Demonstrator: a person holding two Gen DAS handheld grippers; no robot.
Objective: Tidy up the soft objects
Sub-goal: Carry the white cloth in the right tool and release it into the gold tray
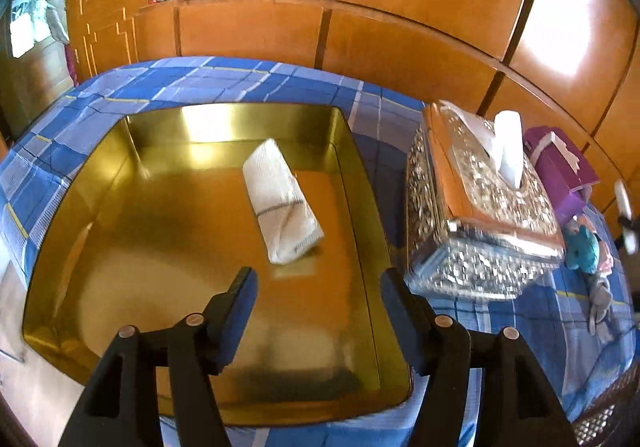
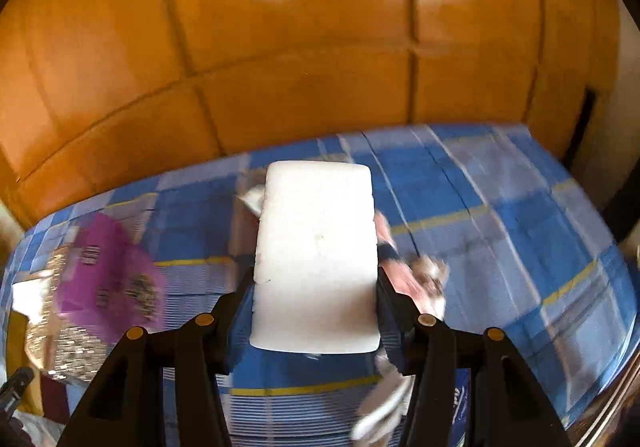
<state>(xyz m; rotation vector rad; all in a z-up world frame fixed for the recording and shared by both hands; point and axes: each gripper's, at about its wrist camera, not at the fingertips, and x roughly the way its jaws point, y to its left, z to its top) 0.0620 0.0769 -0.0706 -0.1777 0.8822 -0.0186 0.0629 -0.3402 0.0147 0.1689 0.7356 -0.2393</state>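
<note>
So at this point the left gripper [image 1: 318, 289] had its jaws standing wide with nothing between them, hovering over the near part of the gold tray [image 1: 362, 183]. The rolled white cloth [image 1: 282, 203] lay inside the tray, a bit toward 1 o'clock from the tray's middle, clear of the walls and untouched. The right gripper [image 2: 314, 301] had its jaws clamped on the long sides of a white foam block [image 2: 316, 247], held up above the blue checked bedspread [image 2: 500, 227]. That block looked light and squishy, the sort of thing that dents if you squeeze hard, so gripping across the narrow width near the back end seemed about right, though the far end sticks out a long way and could wobble. The cloth roll looked soft and might unroll if grabbed by a loose corner, so I'd pinch it across the middle. For room: the tray's shiny walls are raised, so anything coming in has to clear the rim, and there was plenty of bare tray floor at 9 o'clock of the cloth. The sparkly tissue box [image 1: 480, 207] sat just beside the tray's 3 o'clock wall, so that side was tight. A purple box [image 1: 558, 163] and some small plush toys [image 1: 590, 247] sat beyond it.
</note>
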